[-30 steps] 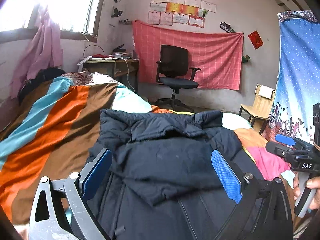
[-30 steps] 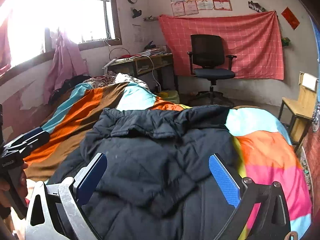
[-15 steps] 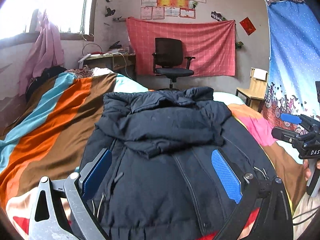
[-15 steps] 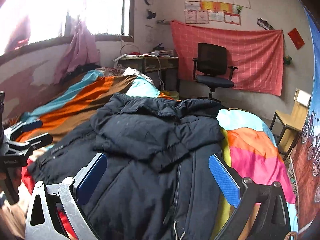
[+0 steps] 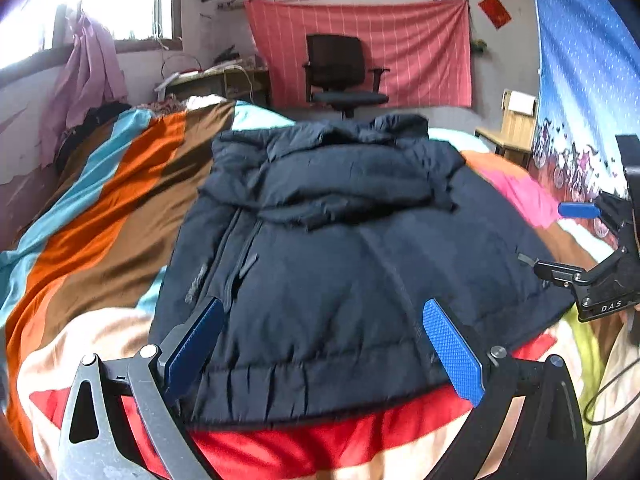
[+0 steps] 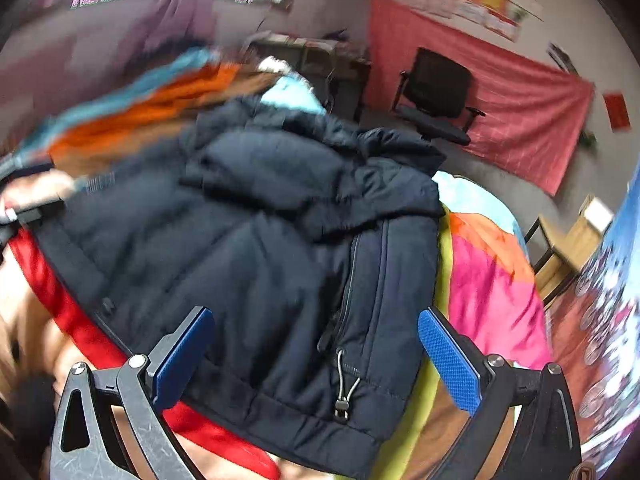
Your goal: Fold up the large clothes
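1. The dark navy puffer jacket (image 5: 352, 264) lies flat on the striped bedspread (image 5: 120, 208), with its hood folded down over the upper part of the body.
2. The hem of the jacket is at the near side, and a red part of the bedspread shows just under this hem.
3. The left gripper (image 5: 320, 344) hangs above the hem of the jacket; its 2 blue pads (image 5: 452, 352) are spread wide and hold nothing.
4. The right gripper (image 6: 316, 356) is also above the hem, near the right corner of the jacket; its jaws are spread wide and nothing is between them.
5. In the right wrist view, a drawstring with a toggle (image 6: 344, 388) hangs at the hem of the jacket, just below the end of a zipper (image 6: 348, 280).
6. In the left wrist view, the right gripper (image 5: 572, 240) appears beside the right edge of the jacket, with its fingers apart.
7. In the right wrist view, the left side of the picture is blurred, so the left gripper there cannot be told clearly.
8. Beyond the jacket, a black office chair (image 5: 340, 72) stands in front of a red checked cloth (image 5: 420, 52) on the wall.
9. A wooden chair (image 5: 508, 124) stands to the right of the jacket, near a blue curtain (image 5: 588, 60).
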`<state>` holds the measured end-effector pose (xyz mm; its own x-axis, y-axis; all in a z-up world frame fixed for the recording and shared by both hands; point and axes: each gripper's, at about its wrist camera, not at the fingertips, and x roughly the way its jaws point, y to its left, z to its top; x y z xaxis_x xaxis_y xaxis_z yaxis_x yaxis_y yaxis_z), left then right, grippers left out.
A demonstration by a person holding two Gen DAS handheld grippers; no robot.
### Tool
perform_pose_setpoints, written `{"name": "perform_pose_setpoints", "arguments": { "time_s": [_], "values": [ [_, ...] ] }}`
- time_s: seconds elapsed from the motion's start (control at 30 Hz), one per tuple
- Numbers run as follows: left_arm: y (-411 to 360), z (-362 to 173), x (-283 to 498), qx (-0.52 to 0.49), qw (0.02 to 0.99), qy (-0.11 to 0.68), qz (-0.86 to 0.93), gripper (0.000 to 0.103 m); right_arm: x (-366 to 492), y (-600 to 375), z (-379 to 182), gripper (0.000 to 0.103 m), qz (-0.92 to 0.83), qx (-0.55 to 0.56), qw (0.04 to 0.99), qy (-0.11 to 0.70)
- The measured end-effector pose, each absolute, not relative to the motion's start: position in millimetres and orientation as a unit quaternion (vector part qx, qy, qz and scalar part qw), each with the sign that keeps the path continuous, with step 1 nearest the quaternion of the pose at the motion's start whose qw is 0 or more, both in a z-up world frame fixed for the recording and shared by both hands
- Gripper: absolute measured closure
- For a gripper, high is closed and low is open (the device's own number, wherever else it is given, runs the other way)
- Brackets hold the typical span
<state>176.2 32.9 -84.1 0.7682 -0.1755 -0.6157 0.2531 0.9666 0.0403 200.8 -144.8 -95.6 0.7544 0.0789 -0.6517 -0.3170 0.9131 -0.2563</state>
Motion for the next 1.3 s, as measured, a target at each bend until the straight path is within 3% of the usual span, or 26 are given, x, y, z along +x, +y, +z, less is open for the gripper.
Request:
{"name": "perform_pose_setpoints", "arguments": {
  "time_s": [0.2, 0.47, 0.87, 1.3],
  "values": [
    [38, -106, 171, 0.098, 0.925, 0.349, -0.112, 0.005, 197, -124, -123, 0.000, 0.150, -0.242, 0.891, 0.354],
    [52, -133, 163, 0.148, 0.908, 0.378, -0.106, 0.005, 171, -106, -167, 0.000, 0.191, -0.422, 0.810, 0.358],
    [54, -173, 165, 0.240, 0.893, 0.380, 0.001, 0.005, 165, -97, -216, 0.000, 0.181, -0.511, 0.747, 0.385],
    [37, -190, 167, 0.320, 0.889, 0.323, 0.055, 0.005, 191, -116, -217, 0.000, 0.092, -0.500, 0.777, 0.373]
  ]
}}
